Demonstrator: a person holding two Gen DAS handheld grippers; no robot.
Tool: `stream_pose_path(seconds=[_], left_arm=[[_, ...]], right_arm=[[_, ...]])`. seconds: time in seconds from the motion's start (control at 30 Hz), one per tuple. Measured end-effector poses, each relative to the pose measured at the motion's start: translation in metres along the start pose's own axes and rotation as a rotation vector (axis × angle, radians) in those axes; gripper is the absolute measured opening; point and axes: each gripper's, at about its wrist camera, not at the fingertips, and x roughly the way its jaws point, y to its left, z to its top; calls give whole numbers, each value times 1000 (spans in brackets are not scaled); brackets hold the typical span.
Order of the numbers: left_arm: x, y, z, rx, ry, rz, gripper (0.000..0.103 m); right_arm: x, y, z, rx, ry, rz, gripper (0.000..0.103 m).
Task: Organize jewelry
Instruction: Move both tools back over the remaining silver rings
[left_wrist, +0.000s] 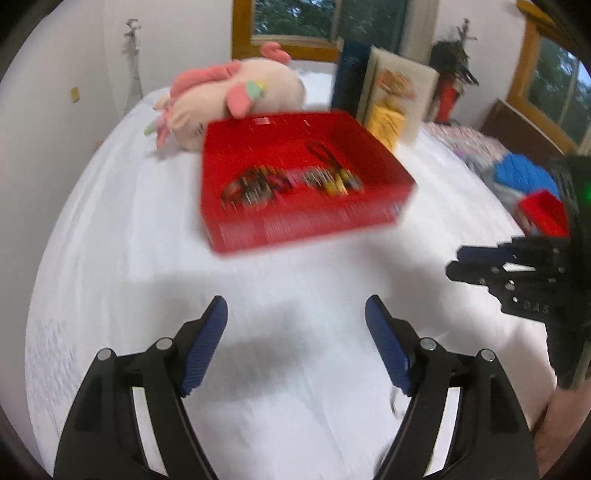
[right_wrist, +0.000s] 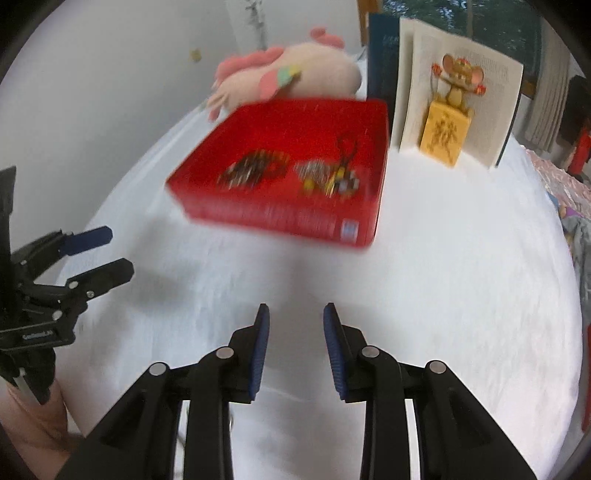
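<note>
We judge the step in hand to be the approach to the red tray (left_wrist: 306, 177), so the thing to do well is to slow down: both views are smeared by motion, and we cannot pick one piece out of the heap until the picture settles. We would bring one gripper over the tray's near wall, come down on a single strand, and let the other steady the tray if it slides on the white cloth (left_wrist: 147, 236).

Going left to right. The left gripper (left_wrist: 295, 325) hangs over the near edge of the cloth, its blue pads spread wide with nothing between them. Ahead of it, toward the middle of the cloth, sits the tray, well apart from the fingertips. Inside, against the near wall, lies the jewelry: a dark beaded coil (left_wrist: 255, 186) on the left and a mixed yellow and silver cluster (left_wrist: 332, 179) on the right; we cannot tell the pieces apart. A pink plush toy (left_wrist: 236, 96) lies behind the tray's far left corner.

The right gripper (right_wrist: 295, 321) also hovers over the near edge, its fingers parted less widely and holding nothing. The tray stands ahead and slightly left of it, the cluster nearest its line. An open book (right_wrist: 458, 92) stands past the tray's right wall.
</note>
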Motion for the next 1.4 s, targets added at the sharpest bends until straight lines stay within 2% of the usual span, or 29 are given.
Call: stream_pose_path(seconds=[0.2,0.43,0.57,0.7,0.97,1.07,1.13,1.2,1.3,1.4], left_arm=[[-17,-17,-53,15,23,5,76],[-18,-30,-91,13,57,38,76],[-13,-30,-102,-4,74,60,76],[-10,-31,-111,-19,96,41,76],[-2,-45,-122,19,127,35,76],[4,-49,-125,34,146,36,76],[8,-51,-126,39,164,24,76],[13,-55,-127,58,175,37,76],[15,-58,-127,74,182,41,76],[15,-61,-126,91,188,33,69]], right_arm=[[1,18,-47,-15,55,19,31],[8,36,-68,-27,83,30,31],[14,45,-72,-34,95,37,30],[20,51,-74,-36,107,44,29],[34,55,-73,-38,131,17,29],[36,58,-72,-71,128,-19,20],[37,61,-74,-93,127,-37,7],[37,61,-75,-102,125,-47,4],[33,59,-79,-105,125,-52,3],[26,50,-84,-83,116,-69,3]])
